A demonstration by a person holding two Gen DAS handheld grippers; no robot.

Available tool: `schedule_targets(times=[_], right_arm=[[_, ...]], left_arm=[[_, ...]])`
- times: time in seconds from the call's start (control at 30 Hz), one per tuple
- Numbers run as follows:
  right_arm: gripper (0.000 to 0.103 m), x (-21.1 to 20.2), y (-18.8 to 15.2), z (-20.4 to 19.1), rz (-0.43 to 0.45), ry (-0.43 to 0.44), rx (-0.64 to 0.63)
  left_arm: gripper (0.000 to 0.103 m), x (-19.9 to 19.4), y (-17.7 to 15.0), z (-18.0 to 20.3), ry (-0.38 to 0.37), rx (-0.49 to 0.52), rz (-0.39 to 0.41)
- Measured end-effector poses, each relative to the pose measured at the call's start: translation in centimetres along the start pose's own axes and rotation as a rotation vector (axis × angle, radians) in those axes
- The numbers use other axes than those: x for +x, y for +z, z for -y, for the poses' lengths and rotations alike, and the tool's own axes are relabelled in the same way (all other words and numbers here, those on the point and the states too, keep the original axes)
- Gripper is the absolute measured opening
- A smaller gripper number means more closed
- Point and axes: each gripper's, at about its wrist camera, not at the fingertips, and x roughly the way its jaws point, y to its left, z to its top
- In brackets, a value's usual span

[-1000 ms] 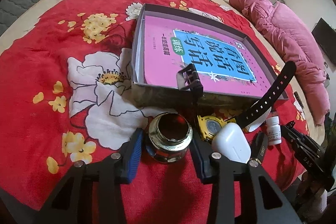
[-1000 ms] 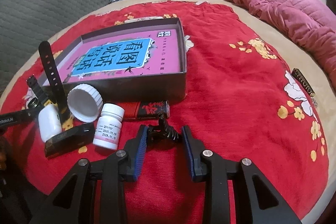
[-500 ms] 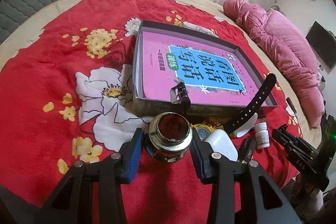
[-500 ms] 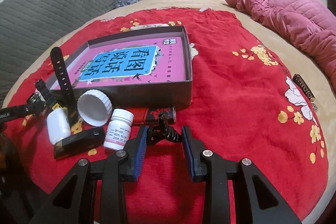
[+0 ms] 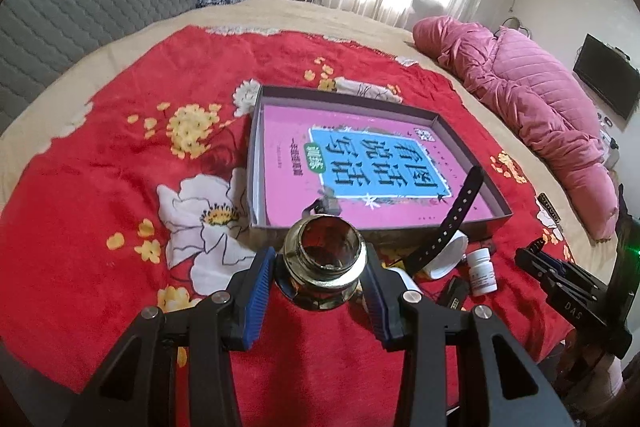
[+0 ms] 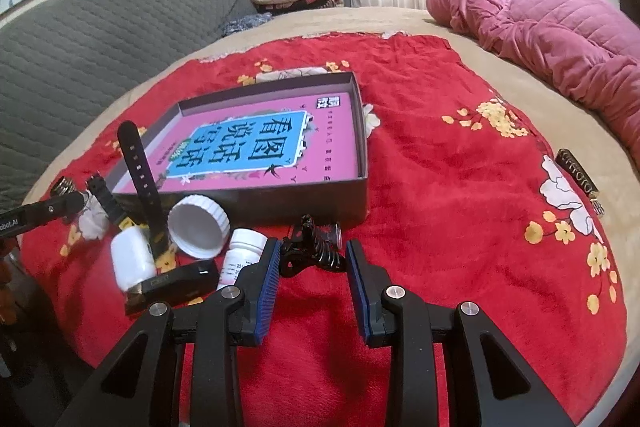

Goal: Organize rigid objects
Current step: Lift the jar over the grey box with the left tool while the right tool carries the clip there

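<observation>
A round glass jar with a dark inside sits between the blue pads of my left gripper, which is shut on it and holds it above the red blanket, just before the near wall of the dark box. A pink book lies flat in the box. In the right wrist view a black hair clip is pinched in my right gripper, close to the box's front wall. The left gripper's tip shows at the far left there.
Beside the box lie a black watch strap, a white cap, a white pill bottle, a white case and a black device. A pink quilt lies at the bed's right. A dark tag sits near the edge.
My left gripper has risen with the jar, off the blanket and up before the box's near wall. The right gripper tipped up slightly, with the hair clip still between its pads.
</observation>
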Motion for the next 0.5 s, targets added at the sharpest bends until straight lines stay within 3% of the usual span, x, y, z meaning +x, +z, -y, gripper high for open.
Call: schedule_targets(times=[0.5], right_arm=[[0.034, -0.8, 2.1, -0.9, 0.060, 0.015, 0.016]], left_arm=[[0.043, 0.2, 2.6, 0.7, -0.005, 0.007, 0.098]])
